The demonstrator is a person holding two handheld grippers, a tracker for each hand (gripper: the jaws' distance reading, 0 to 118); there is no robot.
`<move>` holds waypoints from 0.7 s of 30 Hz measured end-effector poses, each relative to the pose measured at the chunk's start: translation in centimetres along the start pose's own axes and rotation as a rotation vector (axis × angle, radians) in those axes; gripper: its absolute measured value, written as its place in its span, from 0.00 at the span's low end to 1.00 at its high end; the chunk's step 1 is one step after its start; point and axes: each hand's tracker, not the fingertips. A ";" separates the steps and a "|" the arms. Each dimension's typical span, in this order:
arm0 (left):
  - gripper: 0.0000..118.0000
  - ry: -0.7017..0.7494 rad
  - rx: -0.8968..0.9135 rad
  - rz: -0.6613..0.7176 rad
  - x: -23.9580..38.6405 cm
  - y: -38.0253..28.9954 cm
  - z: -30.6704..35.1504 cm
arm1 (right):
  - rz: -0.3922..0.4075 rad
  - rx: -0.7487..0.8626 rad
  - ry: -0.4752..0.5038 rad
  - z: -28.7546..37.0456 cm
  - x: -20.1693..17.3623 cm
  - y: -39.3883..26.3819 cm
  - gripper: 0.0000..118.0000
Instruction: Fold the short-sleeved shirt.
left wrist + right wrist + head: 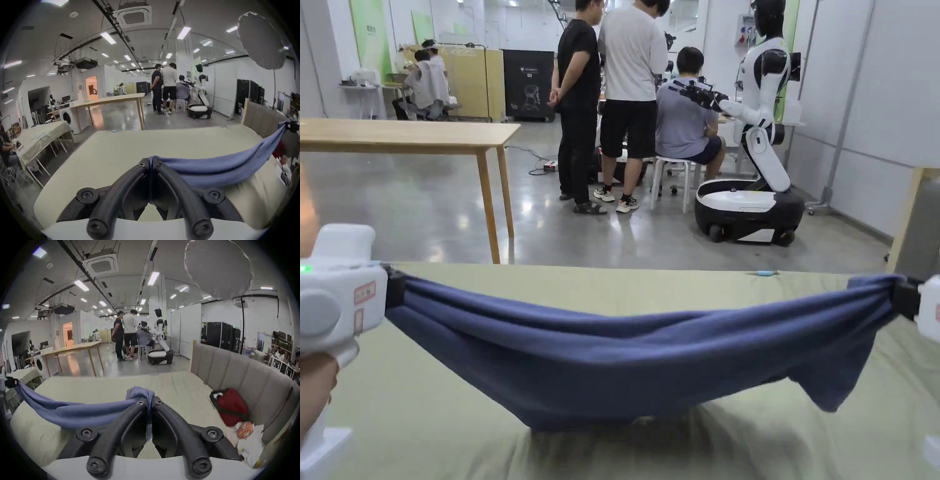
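The blue shirt [625,369] is held stretched above the bed [675,287], clamped by the left gripper [151,164] and right gripper [150,404].

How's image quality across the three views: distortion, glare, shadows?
Head view: rectilinear and sharp, ceiling lights glare off the floor, the blue shirt throws a soft shadow on the bed. Left gripper view: strong fisheye, dark vignette corners, left gripper crisp. Right gripper view: same fisheye, right gripper sharp, edges smeared.
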 end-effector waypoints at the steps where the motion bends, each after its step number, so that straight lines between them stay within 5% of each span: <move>1: 0.00 -0.030 -0.027 -0.007 0.0 -1.7 1.2 | 0.004 -0.001 0.007 1.3 0.4 -1.9 0.04; 8: 0.00 -0.086 -0.284 0.026 -0.8 -17.4 7.6 | 0.081 -0.244 0.042 6.6 1.9 -17.9 0.04; 14: 0.06 -0.045 -0.391 0.134 -2.4 -24.6 8.3 | 0.019 -0.353 -0.025 6.7 3.8 -25.2 0.04; 16: 0.41 -0.023 -0.328 0.146 -2.2 -23.4 9.7 | -0.003 -0.328 -0.032 7.5 4.2 -24.3 0.23; 18: 0.92 -0.040 -0.224 0.144 -1.8 -21.0 11.7 | 0.003 -0.211 -0.023 9.6 3.1 -21.8 0.69; 19: 0.93 -0.048 -0.146 0.131 -1.1 -19.5 13.1 | 0.015 -0.147 0.000 10.6 2.1 -20.1 0.83; 21: 0.93 -0.057 0.021 0.075 0.6 -16.6 15.5 | 0.013 -0.001 0.062 13.3 -0.5 -17.0 0.92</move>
